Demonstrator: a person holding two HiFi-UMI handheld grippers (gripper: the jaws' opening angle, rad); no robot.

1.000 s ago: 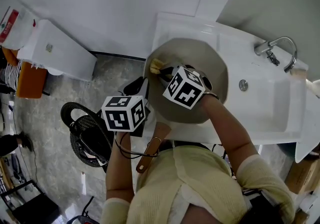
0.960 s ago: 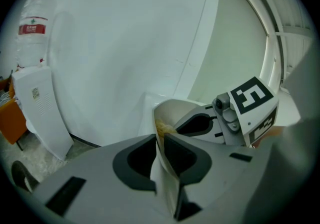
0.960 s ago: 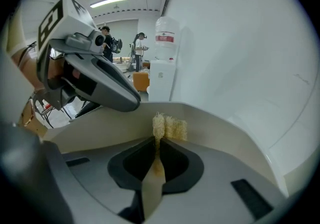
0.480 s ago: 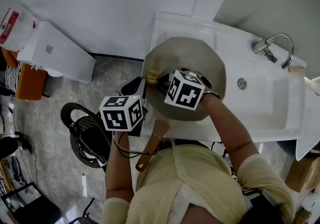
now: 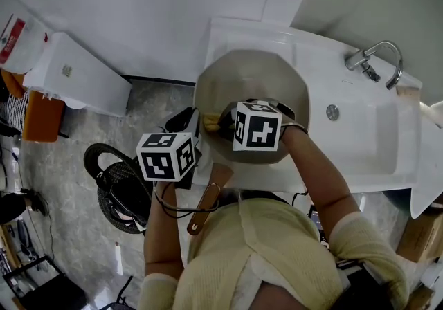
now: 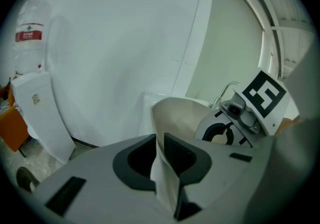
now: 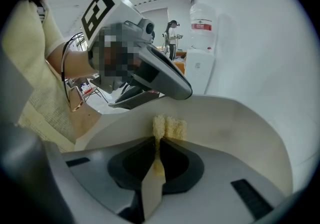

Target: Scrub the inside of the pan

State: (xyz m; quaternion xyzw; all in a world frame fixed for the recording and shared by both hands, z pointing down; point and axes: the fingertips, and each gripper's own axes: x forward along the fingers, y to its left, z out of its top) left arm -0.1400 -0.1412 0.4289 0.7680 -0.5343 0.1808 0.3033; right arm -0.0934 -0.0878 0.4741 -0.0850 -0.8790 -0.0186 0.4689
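Pan (image 5: 256, 80) beside sink basin (image 5: 374, 139), faucet (image 5: 377, 59) beyond; left gripper (image 6: 160, 148) clamps rim, right gripper (image 7: 156, 145) pinches sponge (image 7: 170, 128).

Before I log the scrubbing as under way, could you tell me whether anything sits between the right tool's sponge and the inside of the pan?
Nothing visible does. The right tool is shut on the yellow sponge, which rests against the inner wall of the pan. The left tool clamps the rim, off to one side.

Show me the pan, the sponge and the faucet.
pan (image 5: 252, 80): head view, bare inner wall.
sponge (image 7: 170, 128): right gripper view, its yellow tip.
faucet (image 5: 360, 59): head view, its metal body.
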